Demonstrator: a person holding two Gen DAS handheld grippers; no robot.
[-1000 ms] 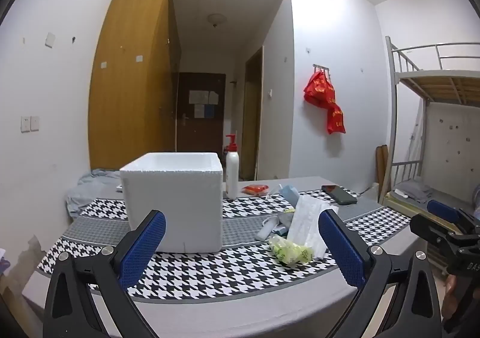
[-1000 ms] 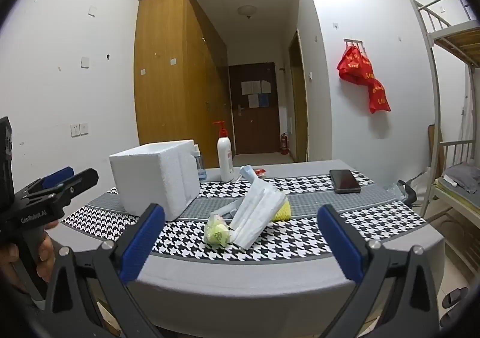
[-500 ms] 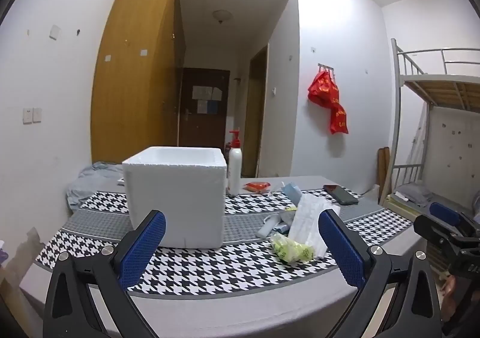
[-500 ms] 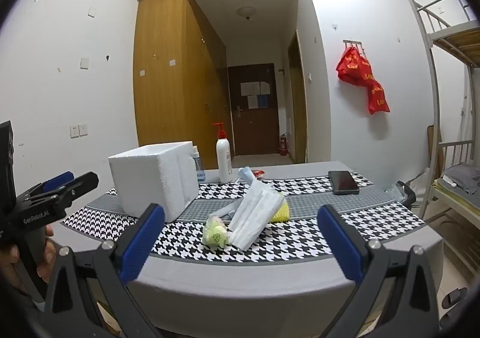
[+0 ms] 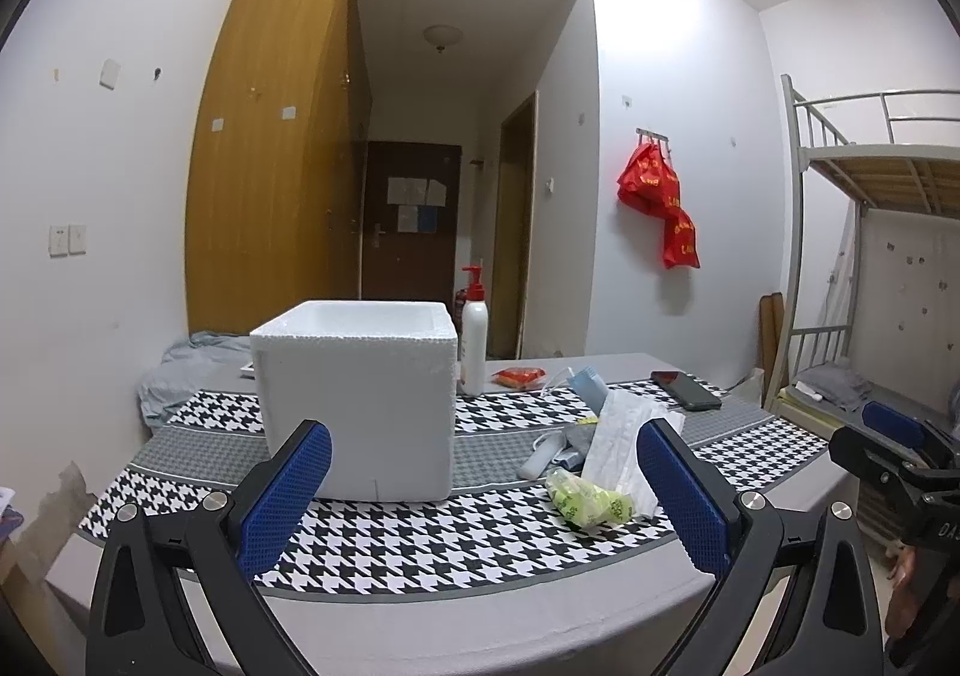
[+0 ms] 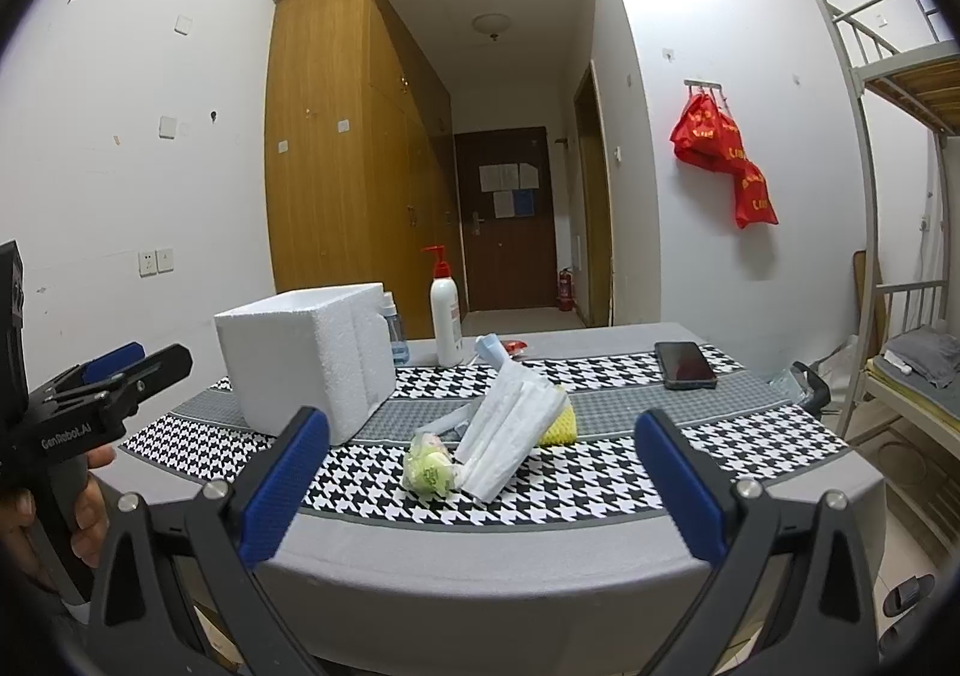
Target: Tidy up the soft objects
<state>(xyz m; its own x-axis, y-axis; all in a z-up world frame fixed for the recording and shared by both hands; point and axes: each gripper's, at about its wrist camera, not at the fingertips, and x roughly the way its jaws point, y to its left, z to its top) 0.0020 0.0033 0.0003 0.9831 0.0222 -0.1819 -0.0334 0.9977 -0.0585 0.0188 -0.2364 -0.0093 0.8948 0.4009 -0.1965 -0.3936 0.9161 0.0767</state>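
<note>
A white foam box stands open-topped on the houndstooth cloth. To its right lies a small heap: a green-yellow packet, a white pack of tissues or masks, a yellow sponge, a blue mask and a white tube. My left gripper is open and empty, short of the table's near edge. My right gripper is likewise open and empty, facing the heap from the table's front.
A pump bottle and a small spray bottle stand behind the box. A red packet and a dark phone lie further back. A bunk bed is at the right.
The left wrist view has tilted upward a little, so the table sits lower in frame. The right view has barely shifted. Both grippers stay open and empty.
</note>
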